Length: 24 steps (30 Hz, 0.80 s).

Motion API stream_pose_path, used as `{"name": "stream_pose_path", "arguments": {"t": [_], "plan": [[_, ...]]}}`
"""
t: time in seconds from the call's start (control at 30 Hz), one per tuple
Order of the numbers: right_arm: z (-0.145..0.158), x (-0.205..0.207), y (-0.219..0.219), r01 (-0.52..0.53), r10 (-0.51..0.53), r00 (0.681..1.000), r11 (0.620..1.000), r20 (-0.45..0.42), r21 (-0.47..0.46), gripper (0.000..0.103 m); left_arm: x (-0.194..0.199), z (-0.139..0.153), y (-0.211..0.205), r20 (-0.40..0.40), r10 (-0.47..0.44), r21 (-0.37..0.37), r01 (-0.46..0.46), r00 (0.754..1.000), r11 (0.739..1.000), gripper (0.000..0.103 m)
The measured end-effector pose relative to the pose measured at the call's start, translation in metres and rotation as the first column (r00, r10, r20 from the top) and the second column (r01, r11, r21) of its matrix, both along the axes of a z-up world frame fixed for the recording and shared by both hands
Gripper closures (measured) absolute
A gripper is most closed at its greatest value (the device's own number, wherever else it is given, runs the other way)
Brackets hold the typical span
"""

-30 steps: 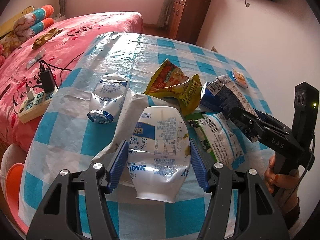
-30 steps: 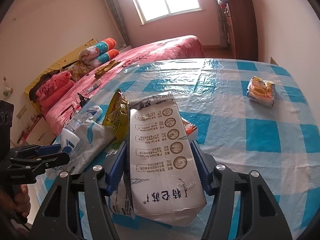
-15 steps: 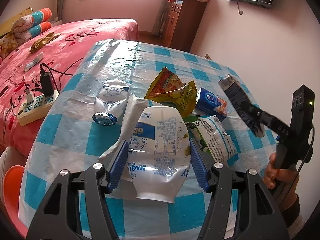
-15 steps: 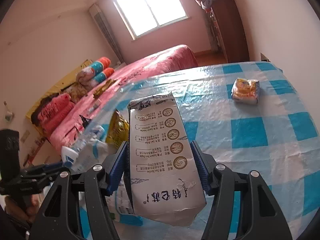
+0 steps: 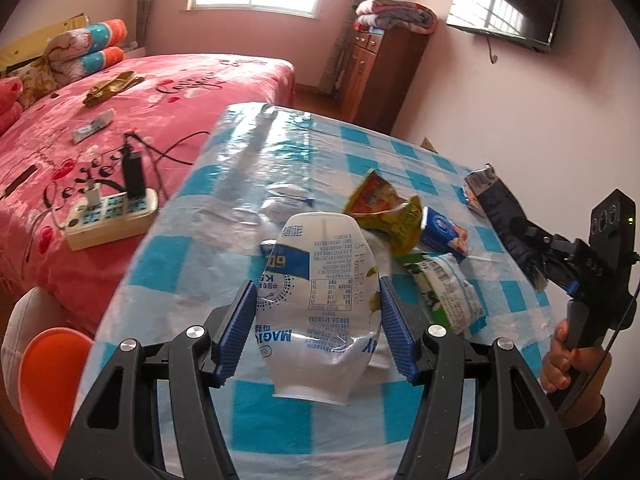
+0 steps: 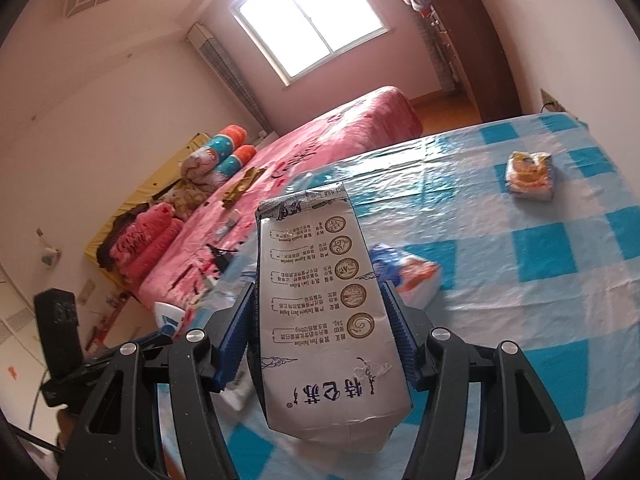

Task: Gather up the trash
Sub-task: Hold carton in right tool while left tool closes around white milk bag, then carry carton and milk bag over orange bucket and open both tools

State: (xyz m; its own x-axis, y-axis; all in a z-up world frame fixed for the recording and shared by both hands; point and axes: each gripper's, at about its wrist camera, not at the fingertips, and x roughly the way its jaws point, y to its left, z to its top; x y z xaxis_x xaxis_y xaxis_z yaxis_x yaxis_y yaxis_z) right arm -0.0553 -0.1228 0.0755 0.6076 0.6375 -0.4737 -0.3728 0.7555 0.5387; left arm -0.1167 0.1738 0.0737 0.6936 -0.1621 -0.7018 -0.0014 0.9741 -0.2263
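While the left gripper (image 5: 316,312) clamps its jaws on a crushed white bottle (image 5: 318,304) above the near edge of the checked table (image 5: 192,248), other trash lies on the cloth behind it: a yellow snack bag (image 5: 384,210), a small blue carton (image 5: 442,234) and a green-and-white pouch (image 5: 450,296). Farther right, the right gripper (image 6: 320,328), gripped by a hand (image 5: 560,362), holds a flattened milk carton (image 6: 324,304) tight between its jaws, lifted clear of the table, with an orange packet (image 6: 530,176) lying well apart on the cloth.

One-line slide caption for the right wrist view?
Right tool grips a milk carton above the checked table, bed behind.
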Motion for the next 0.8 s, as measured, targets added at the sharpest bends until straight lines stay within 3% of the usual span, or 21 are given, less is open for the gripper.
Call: {"name": "stream_pose_path", "arguments": {"t": [0.23,0.5,0.8], "plan": [[0.006,-0.007,0.036,-0.082,0.084,0.996,0.995,-0.037,0.048,0.040,-0.018,-0.004,0.037,-0.002,0.064,-0.002,-0.064,0.998,0.998,0.041],[0.017,-0.023,0.108,-0.229,0.229,0.973,0.973,-0.035,0.010,0.040,-0.042,-0.010,0.081,-0.010,0.154,0.006,-0.154,0.988,0.988,0.041],[0.032,-0.044,0.217,-0.444,0.443,0.896,0.895,-0.021,-0.056,0.040,-0.079,-0.026,0.142,-0.038,0.298,0.027,-0.297,0.954,0.954,0.041]]}}
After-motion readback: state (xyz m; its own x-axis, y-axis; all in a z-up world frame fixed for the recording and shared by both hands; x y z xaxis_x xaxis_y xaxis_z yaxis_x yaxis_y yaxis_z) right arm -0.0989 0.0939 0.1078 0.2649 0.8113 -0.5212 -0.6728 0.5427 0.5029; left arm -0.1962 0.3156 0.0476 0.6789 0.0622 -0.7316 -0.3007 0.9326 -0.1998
